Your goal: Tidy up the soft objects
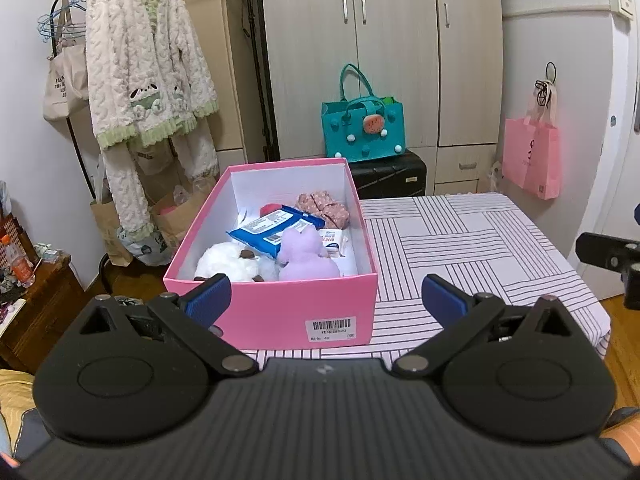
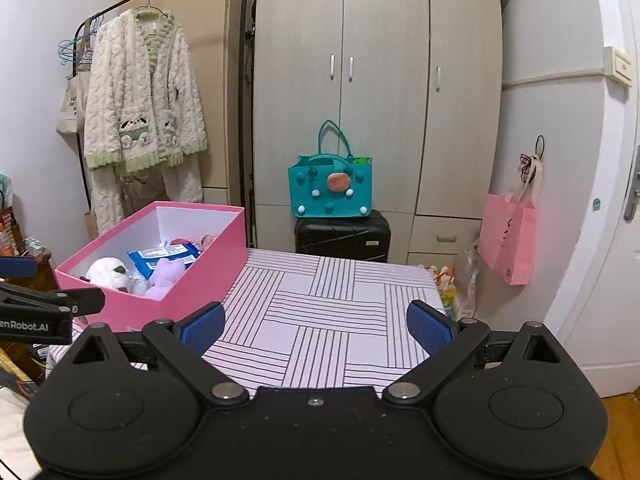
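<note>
My left gripper (image 1: 326,298) is held with its fingers spread wide and empty, framing the near wall of the pink box (image 1: 276,308), which stands at the left end of the striped tabletop (image 1: 472,240). A white barcode label (image 1: 331,328) is fixed to that near wall; its print is too small to read. Inside the box lie a white plush toy (image 1: 232,262), a purple plush toy (image 1: 306,258), a blue wipes packet (image 1: 276,228) with a white printed label I cannot read, and a pink floral fabric item (image 1: 324,206) at the far end. My right gripper (image 2: 316,326) is likewise released, fingers apart with nothing between them, over bare tabletop to the right of the box. The right wrist view alone shows the lettering "enRobot.AI" on the body of the left gripper at its left edge; the barcode label is hidden there. The left wrist view alone shows part of the right gripper at its right edge. Both views show a teal felt bag (image 2: 330,186) on a black suitcase (image 2: 342,236) and a pink bag (image 2: 508,236) hanging on the wall.
</note>
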`<state>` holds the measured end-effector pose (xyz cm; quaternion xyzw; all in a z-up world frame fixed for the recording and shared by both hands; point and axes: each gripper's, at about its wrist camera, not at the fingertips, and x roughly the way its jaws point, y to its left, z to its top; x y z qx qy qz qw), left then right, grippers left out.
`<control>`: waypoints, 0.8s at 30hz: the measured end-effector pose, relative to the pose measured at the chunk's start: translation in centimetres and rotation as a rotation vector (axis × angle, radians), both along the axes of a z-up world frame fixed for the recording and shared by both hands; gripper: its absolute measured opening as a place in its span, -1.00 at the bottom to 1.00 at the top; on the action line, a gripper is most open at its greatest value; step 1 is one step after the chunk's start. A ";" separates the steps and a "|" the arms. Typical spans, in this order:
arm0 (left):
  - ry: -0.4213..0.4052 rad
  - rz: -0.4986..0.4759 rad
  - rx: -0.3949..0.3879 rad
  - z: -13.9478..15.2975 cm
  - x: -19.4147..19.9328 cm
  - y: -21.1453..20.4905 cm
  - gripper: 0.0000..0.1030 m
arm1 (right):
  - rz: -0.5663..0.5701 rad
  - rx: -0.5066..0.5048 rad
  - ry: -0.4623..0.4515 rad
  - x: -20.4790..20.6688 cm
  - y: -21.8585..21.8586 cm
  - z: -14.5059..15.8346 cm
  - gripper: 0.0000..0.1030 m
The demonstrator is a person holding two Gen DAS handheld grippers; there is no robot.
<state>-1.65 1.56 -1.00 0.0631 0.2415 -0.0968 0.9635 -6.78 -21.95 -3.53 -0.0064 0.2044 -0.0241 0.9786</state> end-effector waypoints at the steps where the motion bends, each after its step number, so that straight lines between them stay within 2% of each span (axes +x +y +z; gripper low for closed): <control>1: -0.001 -0.002 0.002 0.0 0.0 0.0 1.00 | -0.001 -0.001 -0.002 -0.1 -0.1 0.0 0.92; 7: 0.029 -0.020 0.000 -0.2 0.3 -0.2 1.00 | -0.005 -0.010 -0.005 0.0 -0.1 0.1 0.92; 12: 0.026 -0.013 0.021 -0.2 0.2 -0.3 1.00 | -0.009 -0.012 0.002 0.1 -0.2 -0.1 0.92; 24: 0.017 -0.002 0.017 -0.1 0.3 -0.1 1.00 | -0.011 -0.015 0.007 0.3 -0.2 -0.2 0.92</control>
